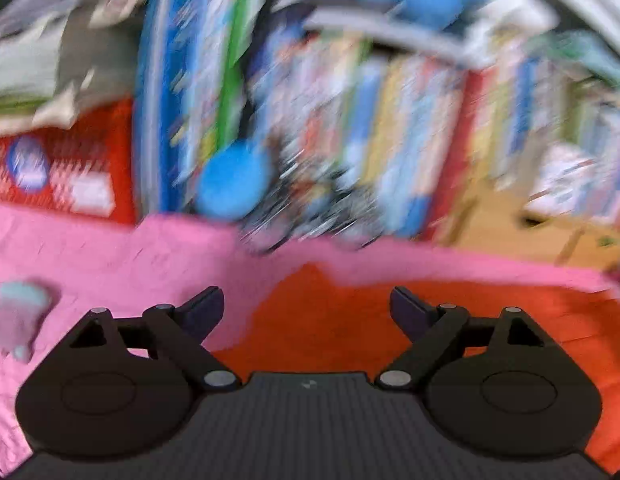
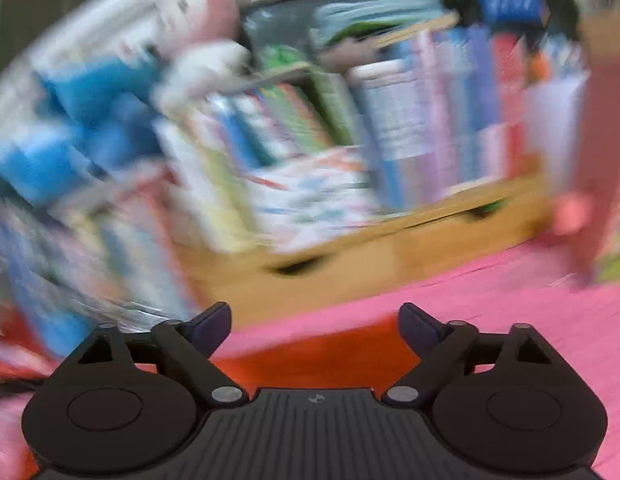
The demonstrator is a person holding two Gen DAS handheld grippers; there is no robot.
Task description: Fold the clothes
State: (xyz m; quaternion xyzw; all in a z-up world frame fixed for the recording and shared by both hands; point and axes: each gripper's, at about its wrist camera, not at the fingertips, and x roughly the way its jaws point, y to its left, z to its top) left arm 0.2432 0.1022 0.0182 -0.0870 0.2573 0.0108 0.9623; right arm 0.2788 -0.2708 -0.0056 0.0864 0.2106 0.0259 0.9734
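Both grippers' fingers spread wide, nothing held: left gripper (image 1: 307,304), right gripper (image 2: 314,320). Orange garment (image 1: 350,320) blurred; edge may be mis-grasped.

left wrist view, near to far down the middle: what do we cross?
left gripper, open → orange-red garment → pink cloth → blurred shelf of books

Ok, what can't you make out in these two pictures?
- Books behind the pink sheet: both views are smeared by motion, so no titles can be read.
- Orange cloth: what garment it is; the left gripper body covers its near part, and in the right view the right gripper does.
- Small pale thing, left view: too blurred to name.
- Pink shape, right view: blurred and cut off by the edge.
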